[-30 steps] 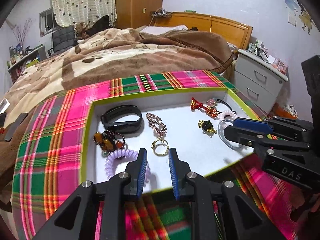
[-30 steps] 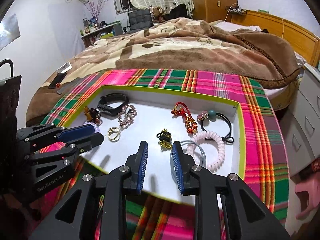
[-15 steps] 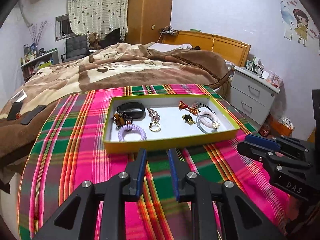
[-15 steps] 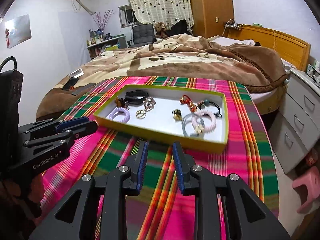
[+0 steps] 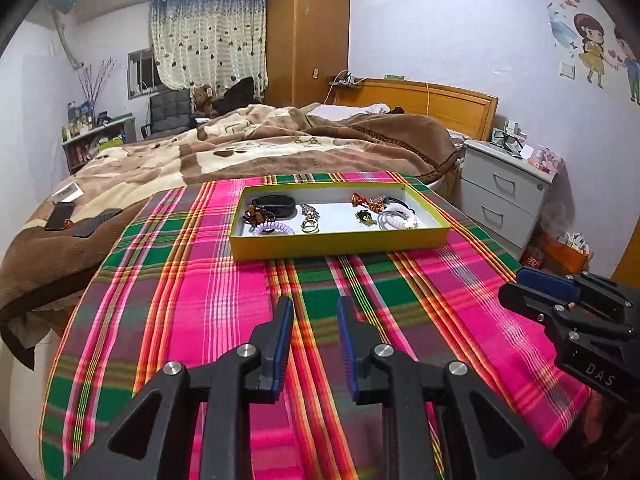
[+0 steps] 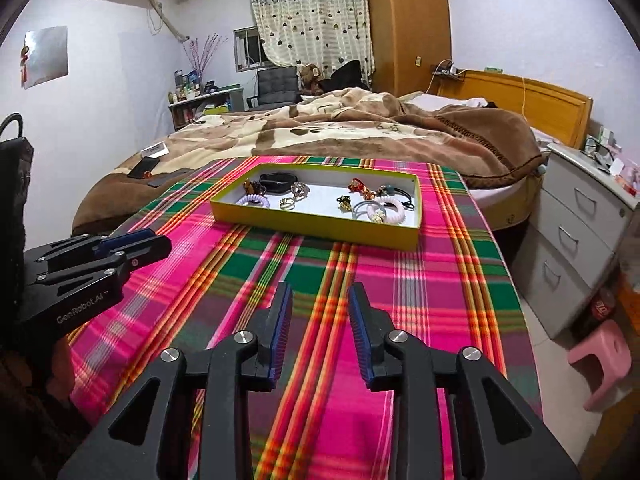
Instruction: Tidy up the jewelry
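Note:
A yellow-green tray (image 5: 340, 240) (image 6: 312, 226) with a white floor sits on the plaid cloth, far ahead of both grippers. It holds a black band (image 5: 276, 203), a purple coil hair tie (image 5: 273, 229), a gold ring (image 5: 310, 226), a red ornament (image 5: 360, 199), a pink coil tie (image 5: 400, 218) and other small pieces. My left gripper (image 5: 314, 312) is open and empty, low over the cloth. My right gripper (image 6: 320, 300) is open and empty, also well short of the tray.
The pink and green plaid cloth (image 5: 224, 280) covers a table against a bed with a brown blanket (image 5: 260, 148). A grey nightstand (image 5: 504, 192) stands at right, a pink stool (image 6: 600, 360) on the floor. Phones (image 5: 60, 216) lie on the blanket at left.
Both grippers have pulled back from over the tray toward the near end of the table; the tray now looks small and distant. Both stay open and empty.

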A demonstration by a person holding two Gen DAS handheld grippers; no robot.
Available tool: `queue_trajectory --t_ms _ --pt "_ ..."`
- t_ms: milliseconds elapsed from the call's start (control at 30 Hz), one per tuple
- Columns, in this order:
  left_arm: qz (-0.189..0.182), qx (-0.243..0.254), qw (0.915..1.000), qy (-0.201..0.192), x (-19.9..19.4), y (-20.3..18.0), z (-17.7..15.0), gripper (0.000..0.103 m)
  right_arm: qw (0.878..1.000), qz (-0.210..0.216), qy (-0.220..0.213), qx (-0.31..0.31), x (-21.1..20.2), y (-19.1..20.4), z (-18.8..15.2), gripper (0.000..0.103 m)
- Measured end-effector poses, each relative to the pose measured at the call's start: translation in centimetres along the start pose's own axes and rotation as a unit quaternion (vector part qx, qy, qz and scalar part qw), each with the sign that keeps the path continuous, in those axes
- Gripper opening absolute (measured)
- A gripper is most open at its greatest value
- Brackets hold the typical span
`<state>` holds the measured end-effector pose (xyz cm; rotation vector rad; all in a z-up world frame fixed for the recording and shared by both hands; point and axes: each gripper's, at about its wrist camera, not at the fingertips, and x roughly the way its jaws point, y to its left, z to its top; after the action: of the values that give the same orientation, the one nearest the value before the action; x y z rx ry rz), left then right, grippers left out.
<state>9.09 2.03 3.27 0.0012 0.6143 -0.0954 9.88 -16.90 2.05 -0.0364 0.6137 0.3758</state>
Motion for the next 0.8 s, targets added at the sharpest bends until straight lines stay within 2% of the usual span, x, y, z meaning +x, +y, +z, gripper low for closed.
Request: queue_trajectory --t_ms 333,800 --pt "0.006 0.004 0.9997 -0.022 -3.2 -0.7 -2.6 0.022 1.0 -0.024 -0.014 -0.005 -2.1 1.0 -2.8 0.037" --pt "0.013 -0.001 0.9997 -0.023 -3.2 -0.3 -3.2 0.022 0.999 -0.028 -0.014 -0.006 -2.5 1.4 -3.0 0.038"
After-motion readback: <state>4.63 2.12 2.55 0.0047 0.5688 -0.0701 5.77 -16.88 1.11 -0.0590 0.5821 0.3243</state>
